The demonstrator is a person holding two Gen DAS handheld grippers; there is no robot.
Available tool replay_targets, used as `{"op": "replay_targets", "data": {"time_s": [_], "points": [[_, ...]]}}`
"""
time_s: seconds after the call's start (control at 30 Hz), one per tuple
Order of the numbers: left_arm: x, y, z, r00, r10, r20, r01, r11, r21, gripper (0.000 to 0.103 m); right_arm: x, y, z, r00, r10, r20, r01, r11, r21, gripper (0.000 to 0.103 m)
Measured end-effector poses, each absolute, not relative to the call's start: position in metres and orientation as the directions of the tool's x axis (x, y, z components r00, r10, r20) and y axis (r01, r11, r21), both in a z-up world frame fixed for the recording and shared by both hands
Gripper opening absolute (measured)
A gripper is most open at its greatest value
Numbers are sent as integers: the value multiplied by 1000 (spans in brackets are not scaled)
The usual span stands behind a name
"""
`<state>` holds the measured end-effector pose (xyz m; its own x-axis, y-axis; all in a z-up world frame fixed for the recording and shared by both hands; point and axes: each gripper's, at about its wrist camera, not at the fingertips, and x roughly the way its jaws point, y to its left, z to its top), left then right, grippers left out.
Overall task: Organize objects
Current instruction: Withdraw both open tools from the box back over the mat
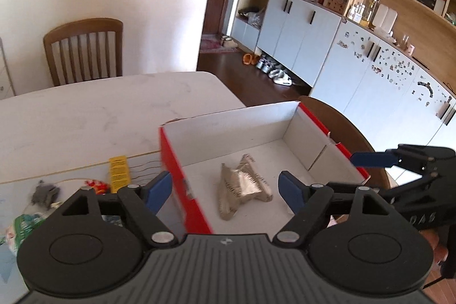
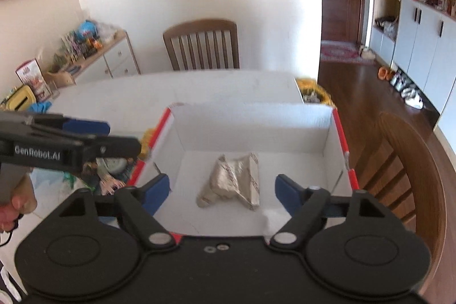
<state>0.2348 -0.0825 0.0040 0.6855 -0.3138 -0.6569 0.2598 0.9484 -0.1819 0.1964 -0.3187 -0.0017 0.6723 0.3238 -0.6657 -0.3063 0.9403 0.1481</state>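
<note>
Left gripper [image 2: 85, 130] marked "GenRobot.AI"; silver packet [image 2: 233, 180] print unreadable.

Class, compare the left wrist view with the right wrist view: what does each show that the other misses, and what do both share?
Only the left wrist view: a yellow packet on the table left of the box, and a cabinet dotted with stickers. Only the right wrist view: a low sideboard with a globe, and a hand gripping the left gripper's handle. Both: the red box holding a crumpled silver wrapper, and a chair.
</note>
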Motion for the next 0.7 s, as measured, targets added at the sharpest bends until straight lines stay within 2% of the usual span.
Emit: {"op": "replay_targets", "data": {"time_s": [0.13,0.27,0.33,0.4,0.43,0.57,0.7], "points": [[221,-62,3,699,-301,-648,238,953,-186,84,190,-306,2,695,338,-635,-311,937,158,88],[209,-41,0,706,-295,-644,216,955,-201,85,184,-293,6,714,346,-609,-313,935,164,99],[203,-29,-1,712,-290,-639,206,957,-204,89,180,-286,7,726,352,-590,-315,934,170,102],[197,-17,-3,722,-286,-630,195,958,-211,98,176,-279,8,731,356,-582,-313,933,177,102],[194,-10,-4,727,-285,-625,189,958,-217,100,176,-275,7,727,362,-583,-317,931,182,102],[182,18,-7,746,-277,-606,164,958,-236,103,172,-255,5,720,368,-588,-333,927,172,102],[170,44,-13,784,-212,-584,103,971,-214,103,167,-231,-1,704,386,-595,-352,919,179,101]]}}
